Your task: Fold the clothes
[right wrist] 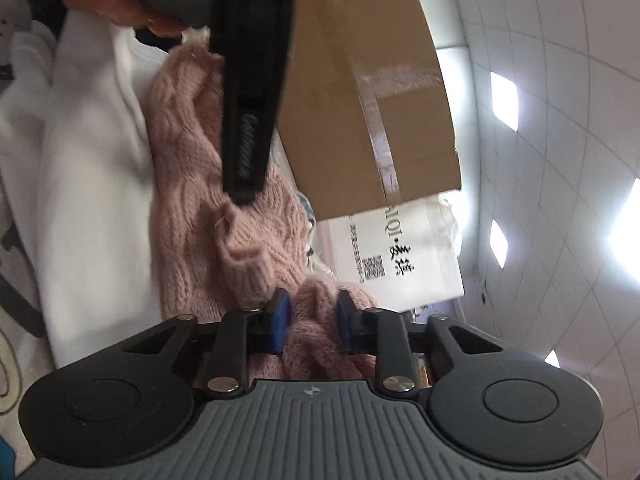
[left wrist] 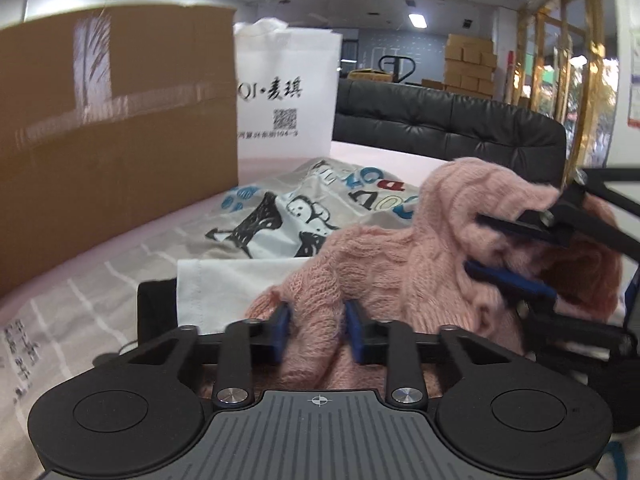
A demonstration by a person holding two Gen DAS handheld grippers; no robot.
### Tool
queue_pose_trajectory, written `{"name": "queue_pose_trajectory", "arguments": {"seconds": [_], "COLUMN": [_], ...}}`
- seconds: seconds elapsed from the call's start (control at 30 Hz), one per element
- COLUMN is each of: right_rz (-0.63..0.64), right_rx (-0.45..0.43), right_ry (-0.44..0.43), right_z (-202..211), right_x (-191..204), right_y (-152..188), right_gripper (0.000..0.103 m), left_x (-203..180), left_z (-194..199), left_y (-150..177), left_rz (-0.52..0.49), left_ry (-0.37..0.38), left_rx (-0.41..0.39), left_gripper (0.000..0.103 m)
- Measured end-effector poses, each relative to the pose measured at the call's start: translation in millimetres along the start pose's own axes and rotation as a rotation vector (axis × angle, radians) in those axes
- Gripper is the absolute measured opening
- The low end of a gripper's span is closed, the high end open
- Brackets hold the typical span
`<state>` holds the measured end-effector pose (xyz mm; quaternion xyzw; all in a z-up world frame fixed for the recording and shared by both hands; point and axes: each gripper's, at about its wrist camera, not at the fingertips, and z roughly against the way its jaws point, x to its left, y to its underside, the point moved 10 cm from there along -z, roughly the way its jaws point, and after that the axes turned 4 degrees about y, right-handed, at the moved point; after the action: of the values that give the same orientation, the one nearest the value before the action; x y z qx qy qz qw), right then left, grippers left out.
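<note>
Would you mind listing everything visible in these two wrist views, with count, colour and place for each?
Knit sweater: one, pink, bunched on the bed, pinched by both grippers.
Printed cloth: one, white and grey with black cartoon and blue letters, flat behind the sweater.
White garment: one, white, beside the sweater in the right wrist view.
Cardboard box: one, brown, taped, standing on the bed.
Tote bag: one, white with black print, next to the box.
Headboard: one, black, padded, at the bed's far edge.
Stacked cartons: several, tan, far background.
Left gripper: black with blue pads, shut on the sweater.
Right gripper: the same, shut on the sweater.
Hand: one, holding the left gripper's handle.
</note>
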<state>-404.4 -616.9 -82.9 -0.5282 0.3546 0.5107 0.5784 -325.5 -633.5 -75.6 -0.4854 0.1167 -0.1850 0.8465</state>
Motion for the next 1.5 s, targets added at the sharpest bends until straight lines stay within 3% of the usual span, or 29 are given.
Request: {"name": "queue_pose_trajectory", "arguments": {"seconds": [0.13,0.4,0.57,0.67,0.87,1.13,1.37,1.5], "right_rz": [-0.109,-0.316,-0.539,-0.718,-1.032,-1.247,-1.218,-1.192], "right_rx": [0.002,-0.026,-0.07,-0.104,-0.179,-0.3,-0.36,-0.362], "right_ry": [0.017,0.2,0.287,0.284,0.12,-0.238,-0.43,-0.538], "right_z": [-12.5,10.9,37.9,53.0,76.4,114.7,136.6,133.5], "right_x": [-9.5,-68.8,-121.2,-149.7,-176.0,-147.1,-98.2,-69.7], "right_y": [2.3,10.2,16.7,19.6,9.9,-75.0,-167.7,-207.7], "right_gripper": [0.017,0.015,0.013,0.013,0.013,0.013,0.012,0.013], "left_x": [-9.6,-18.0,-10.4,8.0,61.4,134.2,150.6,141.1], "left_z": [11.3,61.5,112.5,148.9,237.4,370.1,455.5,474.0], "left_y": [-3.8,-31.6,-51.1,-57.5,-60.1,-32.7,8.0,40.8], "left_rz": [-0.043,-0.035,-0.036,-0.028,0.026,0.075,0.067,0.01], "left_ry": [-0.029,-0.053,-0.11,-0.184,-0.339,-0.598,-0.689,-0.695], "left_rx": [-0.039,-0.18,-0.306,-0.37,-0.481,-0.56,-0.58,-0.526], "left_gripper": [0.016,0.014,0.013,0.013,0.013,0.013,0.013,0.013]}}
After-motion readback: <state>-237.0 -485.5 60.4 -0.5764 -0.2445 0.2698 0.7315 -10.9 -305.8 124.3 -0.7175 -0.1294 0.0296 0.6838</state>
